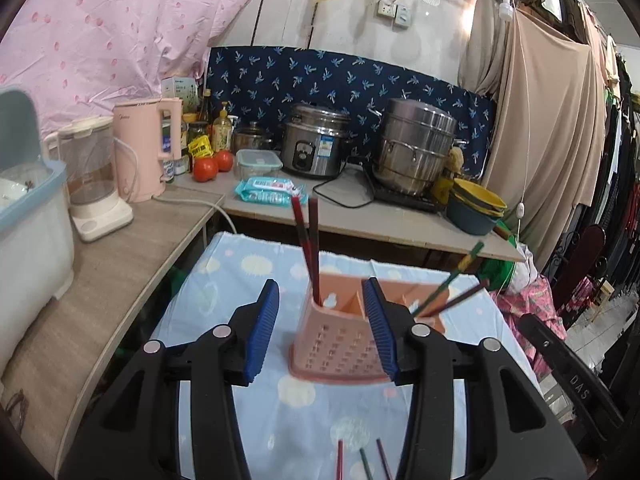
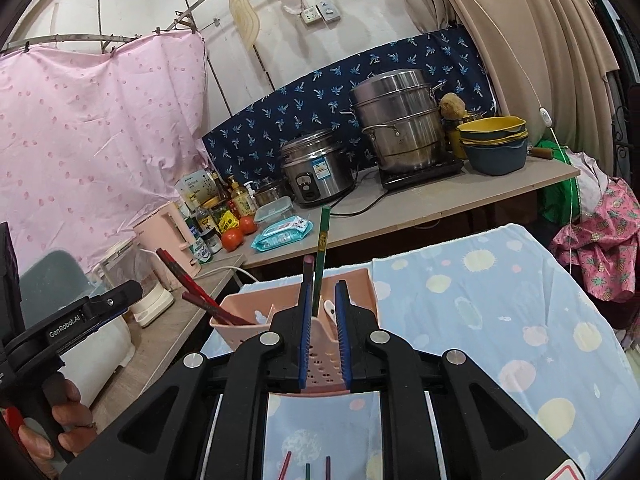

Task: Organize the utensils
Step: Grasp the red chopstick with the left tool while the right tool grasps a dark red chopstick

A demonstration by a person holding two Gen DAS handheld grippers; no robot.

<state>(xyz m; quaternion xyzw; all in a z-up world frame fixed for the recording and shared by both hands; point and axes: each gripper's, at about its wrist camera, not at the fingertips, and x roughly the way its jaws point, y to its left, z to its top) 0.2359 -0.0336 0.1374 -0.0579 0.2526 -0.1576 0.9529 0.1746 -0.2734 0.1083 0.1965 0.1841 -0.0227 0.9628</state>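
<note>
The table (image 2: 500,320), draped in a pale blue spotted cloth, carries a pink perforated holder (image 1: 340,344) with divided compartments, standing upright near its middle. The left tongs (image 1: 322,328) are released wide, their blue pads either side of the holder's near corner and not pressing it. The right tongs (image 2: 323,320) are narrowed around a green chopstick (image 2: 321,252) and a dark one (image 2: 307,280); the gap looks wider than the sticks, so I cannot tell whether they are pinched or just let go.

The step looks like dropping this pair into the right-hand compartment. To do it well, lower the sticks until the tips meet the bottom, then part the pads slowly so neither one jumps out. The left tongs could steady the light holder against tipping.

Two red chopsticks (image 1: 308,248) already lean in the left compartment. Three more sticks (image 1: 362,460) lie on the cloth at the near edge, still to be collected.
</note>
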